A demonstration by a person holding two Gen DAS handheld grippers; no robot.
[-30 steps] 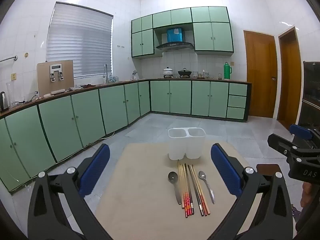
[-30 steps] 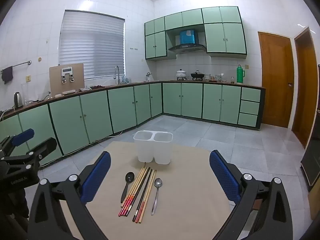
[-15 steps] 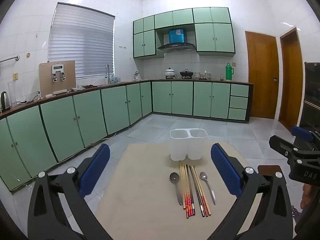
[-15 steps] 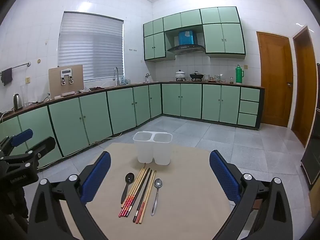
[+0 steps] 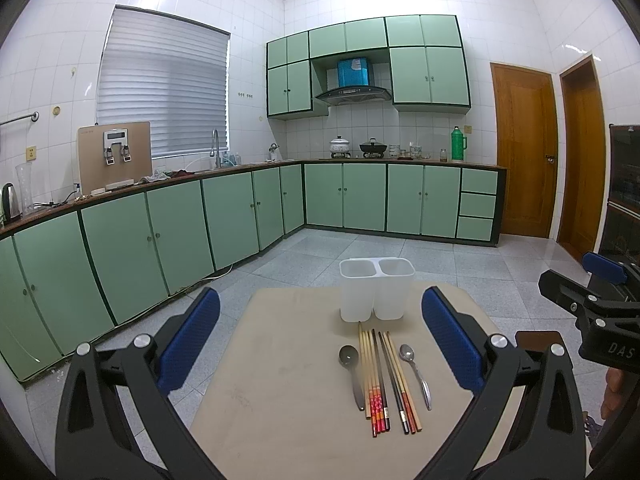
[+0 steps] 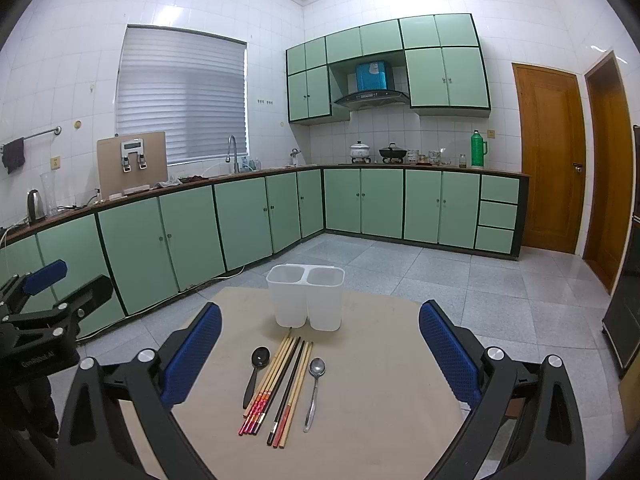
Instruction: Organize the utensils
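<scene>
Blue pads line both fingers of the left gripper (image 5: pixel 320 340), which is spread wide and holds nothing, hanging above the near part of the beige surface (image 5: pixel 280 380). The right gripper (image 6: pixel 320 344) is spread just as wide, also empty and touching nothing; seen from the left wrist at the right edge, its black body carries the white letters "DAS". Between the grippers lie the utensils in a row: a black spoon (image 5: pixel 352 372) on the left, then a bundle of chopsticks (image 5: pixel 374 380) with red patterned ends, a second group of chopsticks (image 5: pixel 400 384), dark and wooden, just beside them, and a metal spoon (image 5: pixel 416 374) on the right. Just beyond their far tips stands a white two-compartment holder (image 5: pixel 376 290), upright and empty. Farther off are the grey tiled floor (image 5: pixel 440 256) and green cabinets (image 5: pixel 360 196).
</scene>
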